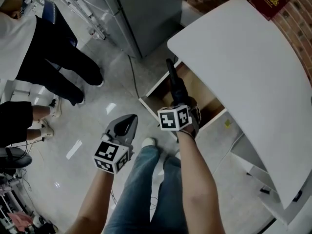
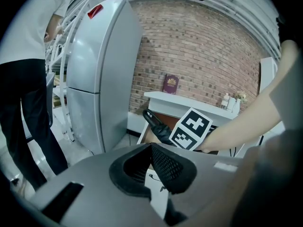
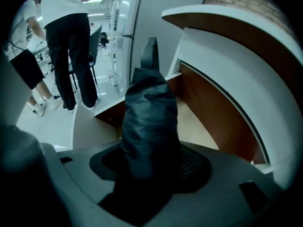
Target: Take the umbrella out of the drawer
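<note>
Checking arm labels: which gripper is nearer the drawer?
Right. The right gripper is over the open drawer, shut on the umbrella; the left gripper is off the drawer's front, over the floor, empty.

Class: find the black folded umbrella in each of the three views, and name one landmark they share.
Head view: umbrella at centre, over the open drawer.
Left gripper view: umbrella at centre, below the white desk top.
Right gripper view: umbrella at centre, between the jaws.
Shared landmark: the white desk top.
</note>
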A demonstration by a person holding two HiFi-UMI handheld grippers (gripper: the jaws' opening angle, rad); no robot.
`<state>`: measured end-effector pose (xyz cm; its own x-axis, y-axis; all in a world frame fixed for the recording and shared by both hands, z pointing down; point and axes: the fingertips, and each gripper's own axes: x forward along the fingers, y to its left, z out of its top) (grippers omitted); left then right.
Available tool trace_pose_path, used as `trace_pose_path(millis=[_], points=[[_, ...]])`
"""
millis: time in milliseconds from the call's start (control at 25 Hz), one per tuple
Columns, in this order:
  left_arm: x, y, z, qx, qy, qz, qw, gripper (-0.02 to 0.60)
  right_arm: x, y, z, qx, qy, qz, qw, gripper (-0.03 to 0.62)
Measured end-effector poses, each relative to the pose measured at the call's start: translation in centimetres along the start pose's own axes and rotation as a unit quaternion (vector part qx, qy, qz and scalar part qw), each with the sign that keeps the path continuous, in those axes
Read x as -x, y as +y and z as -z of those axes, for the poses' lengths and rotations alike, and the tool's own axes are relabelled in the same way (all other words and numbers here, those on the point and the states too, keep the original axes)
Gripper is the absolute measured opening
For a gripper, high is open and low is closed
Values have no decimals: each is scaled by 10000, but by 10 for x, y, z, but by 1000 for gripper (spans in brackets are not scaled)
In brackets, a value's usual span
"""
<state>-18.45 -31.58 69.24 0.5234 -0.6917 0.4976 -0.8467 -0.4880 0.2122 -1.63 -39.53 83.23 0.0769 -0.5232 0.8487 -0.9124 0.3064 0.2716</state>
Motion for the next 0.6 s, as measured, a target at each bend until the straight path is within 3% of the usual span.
trace_pose_path(millis=[320,600], points=[[18,-9,-24,132,-164,-137,9997,-3,45,9,-14,949,-370,-203,9946,255],[54,-11,-42,426,-357,-293,9980,-3,101,18,-20,864,-677,-644,9919,255]])
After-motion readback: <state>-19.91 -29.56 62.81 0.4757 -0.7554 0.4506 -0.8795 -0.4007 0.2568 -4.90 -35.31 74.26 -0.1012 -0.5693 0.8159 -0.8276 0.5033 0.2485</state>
